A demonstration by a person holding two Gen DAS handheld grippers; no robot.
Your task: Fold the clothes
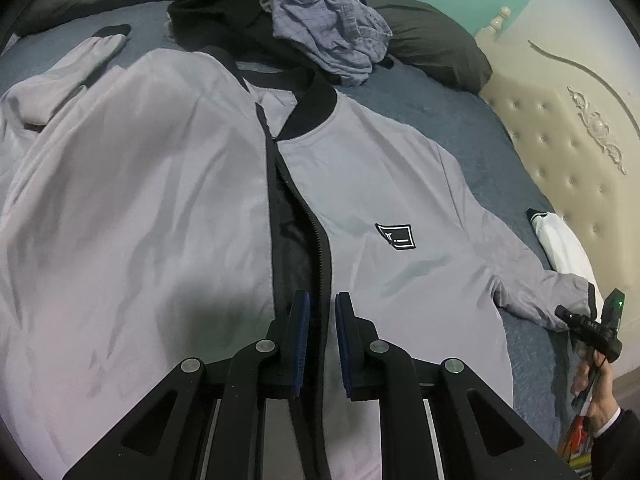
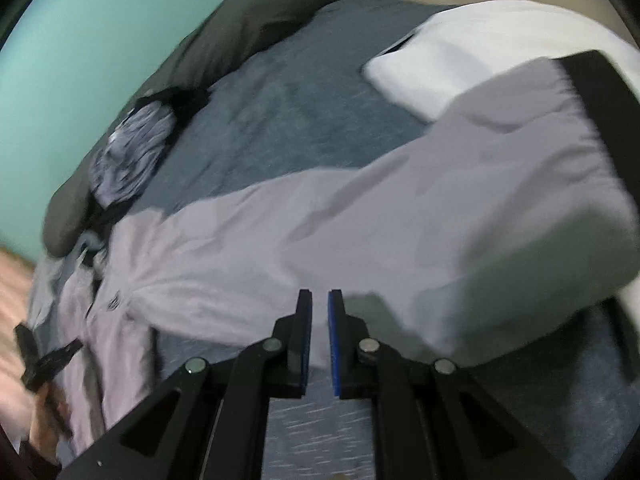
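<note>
A grey jacket (image 1: 140,200) lies face up on the bed, unzipped, with a black collar (image 1: 316,108) and a black zipper band (image 1: 316,232). My left gripper (image 1: 320,300) hovers over the lower zipper band, its jaws a little apart and its pads pressing on nothing. In the left wrist view my right gripper (image 1: 560,312) is at the lower edge of the jacket's right sleeve (image 1: 536,296). In its own blurred view the right gripper (image 2: 320,296) stands nearly shut with the sleeve (image 2: 480,200) edge between its pads. The left gripper (image 2: 48,360) shows at the far left.
A crumpled blue checked garment (image 1: 332,32) and a black garment (image 1: 224,12) are piled near the jacket's collar. A dark grey pillow (image 1: 432,44) lies behind them. White cloth (image 1: 564,248) lies by the cream tufted headboard (image 1: 560,140). The blue sheet (image 1: 440,108) covers the bed.
</note>
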